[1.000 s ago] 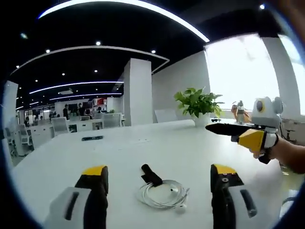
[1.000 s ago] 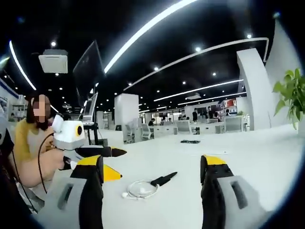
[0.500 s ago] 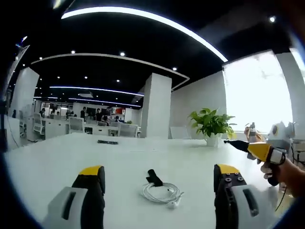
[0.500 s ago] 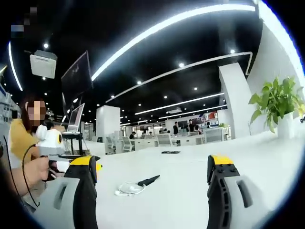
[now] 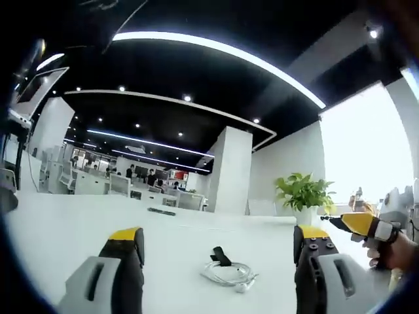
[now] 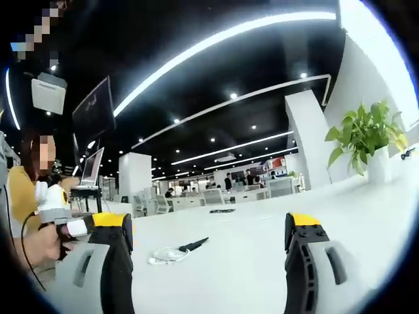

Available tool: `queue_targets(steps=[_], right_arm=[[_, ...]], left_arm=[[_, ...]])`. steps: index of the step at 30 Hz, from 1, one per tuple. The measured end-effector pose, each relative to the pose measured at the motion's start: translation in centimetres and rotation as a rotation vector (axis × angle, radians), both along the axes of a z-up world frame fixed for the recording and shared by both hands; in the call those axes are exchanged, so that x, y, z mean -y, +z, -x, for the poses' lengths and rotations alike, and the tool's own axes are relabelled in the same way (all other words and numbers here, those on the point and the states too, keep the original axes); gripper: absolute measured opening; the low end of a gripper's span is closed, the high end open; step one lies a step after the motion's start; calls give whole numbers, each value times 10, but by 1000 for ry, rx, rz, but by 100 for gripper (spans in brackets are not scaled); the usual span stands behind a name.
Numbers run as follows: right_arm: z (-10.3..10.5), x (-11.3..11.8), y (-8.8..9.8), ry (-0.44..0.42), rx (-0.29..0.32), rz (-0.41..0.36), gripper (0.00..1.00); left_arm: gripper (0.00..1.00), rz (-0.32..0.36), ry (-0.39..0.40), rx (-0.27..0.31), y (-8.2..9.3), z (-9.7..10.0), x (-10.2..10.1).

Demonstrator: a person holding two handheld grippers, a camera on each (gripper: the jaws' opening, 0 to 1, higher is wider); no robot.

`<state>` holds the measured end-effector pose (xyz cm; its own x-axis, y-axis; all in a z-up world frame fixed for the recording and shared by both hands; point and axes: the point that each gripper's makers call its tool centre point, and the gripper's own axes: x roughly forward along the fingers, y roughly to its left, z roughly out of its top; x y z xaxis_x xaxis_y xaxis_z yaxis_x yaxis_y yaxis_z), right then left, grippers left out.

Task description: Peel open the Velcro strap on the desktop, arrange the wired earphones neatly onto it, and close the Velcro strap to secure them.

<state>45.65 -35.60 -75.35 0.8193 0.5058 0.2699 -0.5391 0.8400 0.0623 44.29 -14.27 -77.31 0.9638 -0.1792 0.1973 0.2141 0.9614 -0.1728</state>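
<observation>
Both grippers hover above the white desk (image 5: 78, 222) with jaws spread wide and nothing between them. In the left gripper view, the left gripper (image 5: 219, 245) frames the coiled white earphones (image 5: 229, 275), which lie on the desk ahead, between its two yellow-tipped jaws; the black strap (image 5: 220, 255) lies touching the coil's far edge. The right gripper (image 5: 357, 224) enters that view from the right, held in a hand (image 5: 393, 252). In the right gripper view, the earphones (image 6: 163, 255) and strap (image 6: 193, 244) sit ahead of the right gripper (image 6: 209, 229), nearer its left jaw. A potted plant (image 6: 366, 140) stands far off to the right.
</observation>
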Motion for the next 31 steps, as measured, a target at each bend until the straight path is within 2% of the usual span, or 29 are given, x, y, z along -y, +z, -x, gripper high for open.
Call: queue_targets(steps=[3, 9, 26, 31], right_arm=[[-2, 4, 2, -20, 8, -8, 97], [-2, 9, 2, -29, 5, -22, 97], [-3, -2, -4, -9, -2, 25, 97], [-3, -1, -3, -8, -6, 15, 97]], left_arm=[[96, -25, -15, 17, 1, 1, 6], [96, -37, -30, 4, -2, 0, 11], [96, -86, -53, -17, -8, -1, 18], [96, -98, -64, -16, -8, 0, 21]])
